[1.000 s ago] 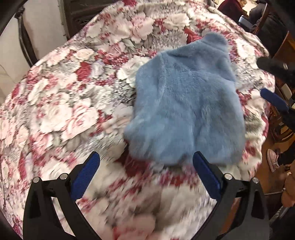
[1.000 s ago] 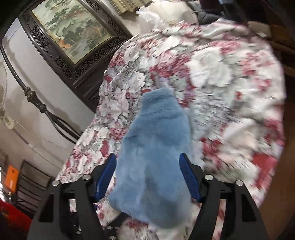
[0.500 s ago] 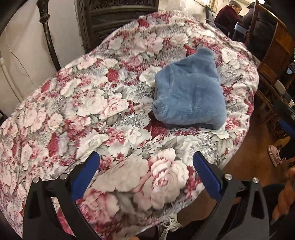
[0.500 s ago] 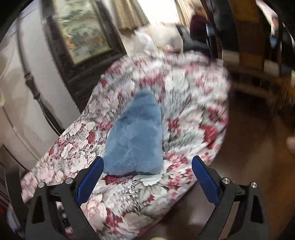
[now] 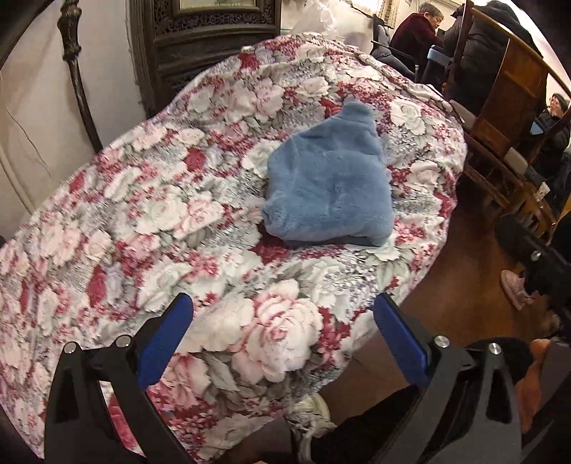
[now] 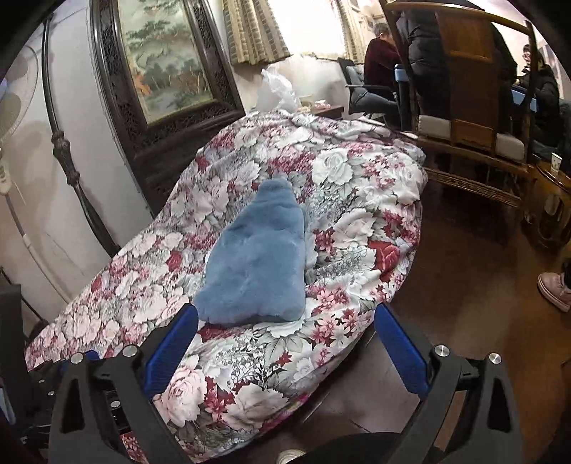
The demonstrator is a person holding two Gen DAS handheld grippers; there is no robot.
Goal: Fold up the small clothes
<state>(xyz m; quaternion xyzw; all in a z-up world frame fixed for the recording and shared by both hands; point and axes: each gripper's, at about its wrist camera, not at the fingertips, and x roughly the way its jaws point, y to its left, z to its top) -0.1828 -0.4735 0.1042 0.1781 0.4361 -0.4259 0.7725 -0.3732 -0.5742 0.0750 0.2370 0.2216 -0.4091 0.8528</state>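
Note:
A small fluffy blue garment (image 5: pixel 328 182) lies folded into a compact bundle on the floral cloth (image 5: pixel 150 214) that covers the table. It also shows in the right wrist view (image 6: pixel 260 260). My left gripper (image 5: pixel 283 332) is open and empty, held back over the table's near edge, well short of the garment. My right gripper (image 6: pixel 285 335) is open and empty, held above the table's near edge, just short of the garment's near end.
A dark carved frame with a painting (image 6: pixel 167 60) stands behind the table. Wooden chairs (image 6: pixel 464 117) and seated people (image 5: pixel 417 32) are to the right. Brown floor (image 6: pixel 464 303) lies right of the table. A fan stand (image 6: pixel 14 171) is at the left wall.
Both grippers have pulled back and up from the blue garment, which stays folded on the cloth. The right gripper's jaws, close on either side of it a second ago, have opened wider.

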